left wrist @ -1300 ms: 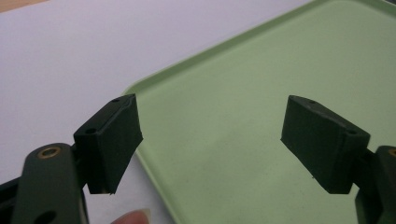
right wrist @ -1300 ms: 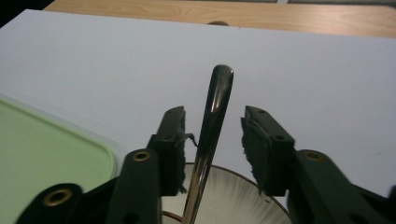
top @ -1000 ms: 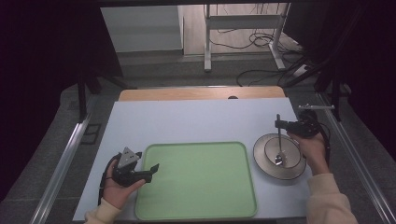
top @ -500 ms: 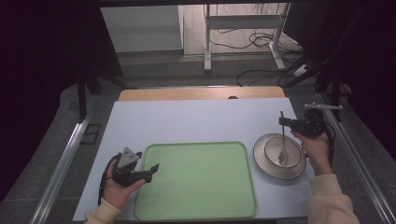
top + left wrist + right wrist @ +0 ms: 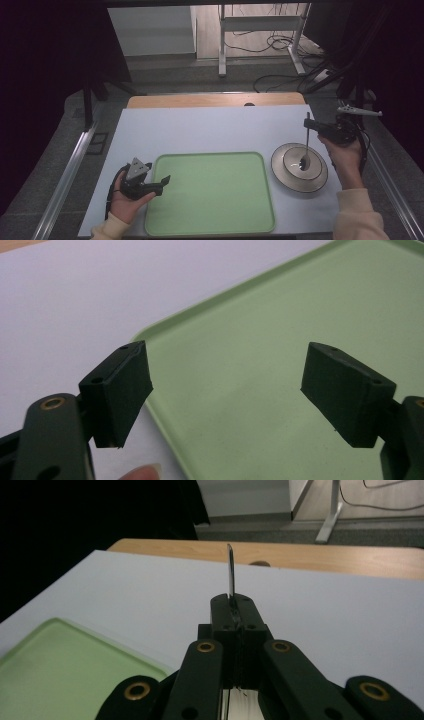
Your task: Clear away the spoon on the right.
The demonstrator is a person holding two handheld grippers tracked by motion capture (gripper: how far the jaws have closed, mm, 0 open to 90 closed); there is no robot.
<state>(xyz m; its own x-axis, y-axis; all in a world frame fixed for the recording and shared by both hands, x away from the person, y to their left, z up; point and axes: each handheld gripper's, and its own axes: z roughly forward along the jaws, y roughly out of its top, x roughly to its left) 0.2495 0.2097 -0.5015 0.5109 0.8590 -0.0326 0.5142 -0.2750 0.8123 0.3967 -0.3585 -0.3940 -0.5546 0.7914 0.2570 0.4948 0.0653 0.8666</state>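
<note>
Steel shines at the right of the high view: a spoon [image 5: 305,145] hangs from the right hand-held gripper [image 5: 311,127], handle up and bowl down over the middle of a round metal plate [image 5: 299,167]. Whether the bowl touches the plate cannot be told. The plate sits on the pale worktop [image 5: 210,130], just right of a green tray [image 5: 210,192] that fills the lower centre of the frame. At lower left the left hand-held gripper [image 5: 165,179] lies in the person's hand at the tray's left edge, its tips reaching over the rim, jaws apart.

Left gripper view: the two black jaws stand wide apart with nothing between them, one at lower left and one at lower right of the frame. Beneath them lies the tray [image 5: 280,365], its rounded corner just right of the left jaw, and the worktop [image 5: 75,305] fills the upper left.

Right gripper view: the jaws are pressed together on the spoon [image 5: 230,575], whose thin handle stands upright from the tips at the frame's centre. A corner of the tray [image 5: 65,655] shows at lower left, with the worktop [image 5: 325,605] spreading behind.
</note>
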